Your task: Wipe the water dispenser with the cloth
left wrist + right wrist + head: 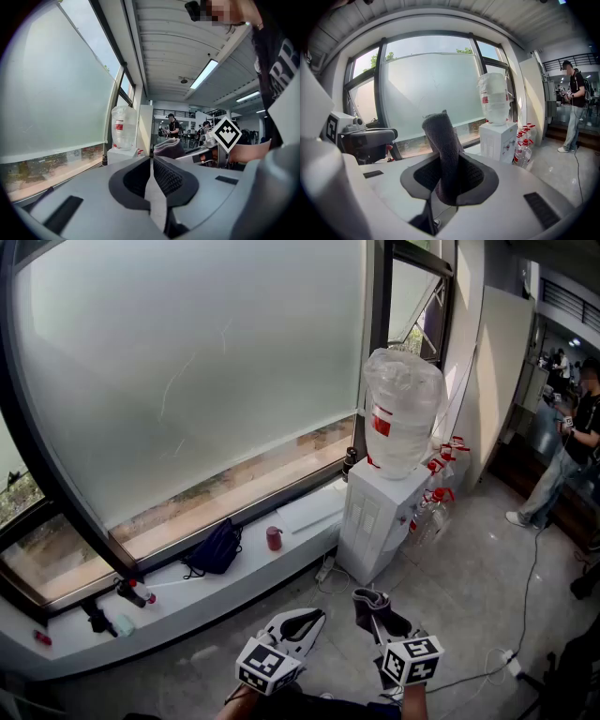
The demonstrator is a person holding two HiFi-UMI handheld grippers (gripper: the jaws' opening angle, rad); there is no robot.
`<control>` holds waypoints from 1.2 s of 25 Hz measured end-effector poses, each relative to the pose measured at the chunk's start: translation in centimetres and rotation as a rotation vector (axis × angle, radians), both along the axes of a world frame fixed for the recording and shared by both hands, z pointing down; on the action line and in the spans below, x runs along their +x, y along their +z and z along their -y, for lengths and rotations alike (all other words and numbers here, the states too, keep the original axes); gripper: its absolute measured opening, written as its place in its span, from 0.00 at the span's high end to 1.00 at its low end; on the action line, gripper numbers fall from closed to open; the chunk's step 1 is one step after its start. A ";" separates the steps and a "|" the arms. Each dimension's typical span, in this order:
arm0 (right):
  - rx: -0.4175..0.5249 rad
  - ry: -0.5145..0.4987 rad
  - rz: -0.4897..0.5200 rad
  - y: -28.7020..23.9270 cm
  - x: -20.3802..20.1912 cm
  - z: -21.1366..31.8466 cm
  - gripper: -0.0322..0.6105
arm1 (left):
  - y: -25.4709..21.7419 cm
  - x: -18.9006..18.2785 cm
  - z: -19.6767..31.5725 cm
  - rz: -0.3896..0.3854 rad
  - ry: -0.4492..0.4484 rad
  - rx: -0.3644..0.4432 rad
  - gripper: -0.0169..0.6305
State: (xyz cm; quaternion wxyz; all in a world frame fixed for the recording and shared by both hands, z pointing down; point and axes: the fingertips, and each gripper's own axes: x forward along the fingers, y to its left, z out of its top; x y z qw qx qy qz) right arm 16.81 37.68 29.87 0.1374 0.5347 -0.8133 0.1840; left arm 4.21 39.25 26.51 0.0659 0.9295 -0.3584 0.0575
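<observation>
The white water dispenser [373,521] stands on the floor by the window, with a clear upturned bottle [401,412] on top. It also shows far off as the dispenser [499,139] and the dispenser [123,152] in the two gripper views. My right gripper [372,607] is shut on a grey folded cloth [443,149], which sticks up between its jaws; the cloth [373,600] is well short of the dispenser. My left gripper [302,624] hangs beside it at the left, shut with nothing between its jaws [151,176].
A window ledge [234,573] carries a dark bag [214,549], a red cup [273,538] and small items at the left. Several red-capped bottles [438,486] stand right of the dispenser. A person [567,446] stands far right. Cables [487,667] lie on the floor.
</observation>
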 end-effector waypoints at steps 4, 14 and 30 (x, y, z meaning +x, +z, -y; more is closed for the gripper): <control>0.015 -0.004 0.009 -0.4 0.1 -0.9 0.79 | -1.0 0.1 -0.8 -0.014 0.005 0.001 0.93; 0.019 -0.011 0.010 -0.4 0.9 -1.9 0.79 | -1.1 0.5 -1.4 0.001 -0.010 0.000 0.93; -0.014 -0.023 0.038 2.2 0.5 -0.1 0.79 | 0.6 -0.2 0.5 0.043 -0.045 -0.048 0.93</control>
